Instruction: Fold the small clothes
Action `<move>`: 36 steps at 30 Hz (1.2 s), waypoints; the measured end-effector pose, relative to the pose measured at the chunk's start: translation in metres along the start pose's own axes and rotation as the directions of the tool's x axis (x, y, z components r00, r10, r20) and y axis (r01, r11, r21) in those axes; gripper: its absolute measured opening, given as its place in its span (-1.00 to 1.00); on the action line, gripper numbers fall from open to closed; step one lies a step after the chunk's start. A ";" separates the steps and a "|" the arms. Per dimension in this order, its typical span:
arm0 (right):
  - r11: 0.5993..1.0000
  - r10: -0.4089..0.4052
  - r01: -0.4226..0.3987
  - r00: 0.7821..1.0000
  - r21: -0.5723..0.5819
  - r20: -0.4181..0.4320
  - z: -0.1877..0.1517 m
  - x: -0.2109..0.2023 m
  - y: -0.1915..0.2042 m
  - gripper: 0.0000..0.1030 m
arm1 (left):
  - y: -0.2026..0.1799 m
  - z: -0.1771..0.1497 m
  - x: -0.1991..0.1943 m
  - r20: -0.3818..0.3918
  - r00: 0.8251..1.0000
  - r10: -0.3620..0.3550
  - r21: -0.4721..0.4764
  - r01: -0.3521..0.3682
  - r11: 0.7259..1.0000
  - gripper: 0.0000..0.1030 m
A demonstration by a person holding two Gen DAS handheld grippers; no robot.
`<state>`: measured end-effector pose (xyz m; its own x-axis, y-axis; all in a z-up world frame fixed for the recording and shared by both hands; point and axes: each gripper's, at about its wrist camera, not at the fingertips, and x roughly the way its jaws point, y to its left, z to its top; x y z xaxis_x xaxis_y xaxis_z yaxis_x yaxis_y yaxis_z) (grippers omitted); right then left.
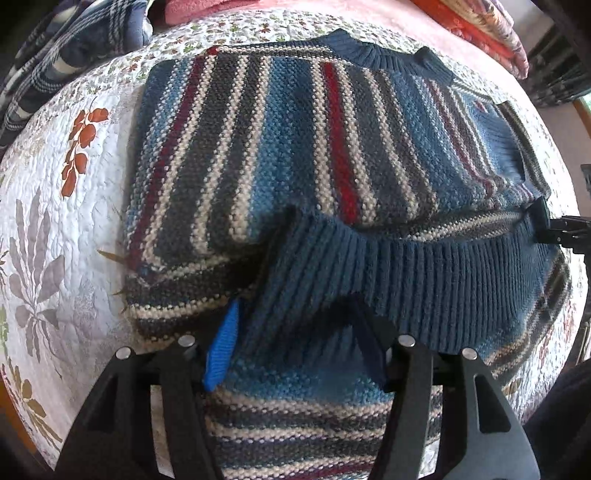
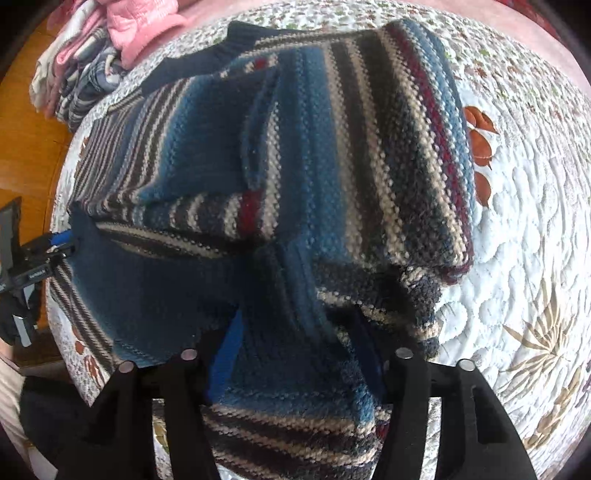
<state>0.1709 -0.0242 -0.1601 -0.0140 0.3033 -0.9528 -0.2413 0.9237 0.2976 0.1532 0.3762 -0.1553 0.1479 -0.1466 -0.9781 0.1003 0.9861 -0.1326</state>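
A striped knit sweater [image 1: 295,147] in blue, grey, cream and red lies on a floral quilt [image 1: 74,221], its dark blue collar [image 1: 369,51] at the far side. Its ribbed blue hem [image 1: 406,266] is raised off the quilt and folded back over the body. My left gripper [image 1: 295,354] is shut on a bunch of the hem, and the knit fills the gap between its blue-padded fingers. My right gripper [image 2: 306,365] is shut on the sweater [image 2: 332,147] at the other hem corner. Each gripper shows in the other's view: the right gripper [image 1: 557,230] and the left gripper [image 2: 55,247].
The quilt [image 2: 517,258] extends bare to the sides of the sweater. A plaid garment pile [image 1: 74,55] and pink clothes [image 2: 140,29] lie at the far edge. Folded blankets [image 1: 480,26] are stacked behind. Wooden floor [image 2: 29,147] shows past the bed edge.
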 end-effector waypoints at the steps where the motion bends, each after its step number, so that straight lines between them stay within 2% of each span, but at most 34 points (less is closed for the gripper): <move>1: 1.000 0.001 -0.001 1.000 -0.006 0.003 -0.001 -0.001 0.001 -0.36 | -0.002 0.000 -0.001 0.006 1.000 -0.005 0.001 0.005 1.000 -0.07; 2: 1.000 0.027 -0.027 1.000 -0.005 0.006 0.000 -0.003 0.001 -0.68 | -0.003 0.000 -0.002 0.008 1.000 -0.005 0.004 0.005 1.000 -0.26; 3: 0.998 0.058 -0.059 0.998 0.006 0.011 0.000 -0.006 0.000 -0.78 | -0.003 0.000 -0.004 0.007 1.000 -0.014 0.006 0.014 1.000 -0.48; 5: 0.997 0.074 -0.074 0.997 0.008 0.030 0.001 -0.013 0.000 -0.79 | -0.003 0.000 -0.008 0.009 0.999 -0.048 0.004 0.047 0.999 -0.70; 7: 0.997 0.073 -0.073 0.996 -0.007 0.043 0.001 -0.020 0.001 -0.80 | -0.004 0.000 -0.011 0.016 0.999 -0.035 0.017 0.035 0.999 -0.72; 13: 0.995 0.102 -0.099 0.991 -0.032 0.084 -0.004 -0.044 -0.005 -0.80 | -0.003 0.003 -0.028 0.049 0.995 -0.084 0.012 0.083 0.996 -0.77; 17: 0.993 0.114 -0.113 0.989 -0.016 0.091 -0.012 -0.060 -0.015 -0.80 | -0.008 -0.008 -0.049 0.082 0.991 -0.104 0.034 0.101 0.994 -0.79; 20: 0.991 0.130 -0.128 0.982 -0.029 0.135 -0.016 -0.086 -0.020 -0.81 | -0.006 -0.009 -0.075 0.145 0.978 -0.148 0.038 0.144 0.989 -0.79; 24: 0.986 0.163 -0.165 0.963 -0.006 0.217 -0.018 -0.121 -0.032 -0.81 | -0.007 0.000 -0.113 0.258 0.949 -0.183 0.024 0.183 0.983 -0.79; 30: 0.981 0.170 -0.191 0.926 0.030 0.337 0.001 -0.158 -0.039 -0.81 | -0.009 0.019 -0.143 0.390 0.909 -0.147 -0.010 0.164 0.986 -0.79; 34: 0.988 0.139 -0.154 0.918 0.012 0.371 0.020 -0.173 -0.034 -0.81 | -0.011 0.038 -0.146 0.435 0.895 -0.098 -0.014 0.116 0.993 -0.79; 36: 0.990 0.123 -0.138 0.915 0.011 0.384 0.033 -0.175 -0.029 -0.81 | -0.005 0.050 -0.144 0.450 0.889 -0.087 -0.041 0.118 0.992 -0.79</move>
<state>0.2127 -0.0967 0.0002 0.3304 0.4813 -0.8119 -0.2268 0.8755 0.4267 0.1803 0.3888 -0.0054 0.5652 -0.2516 -0.7856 0.0762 0.9642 -0.2540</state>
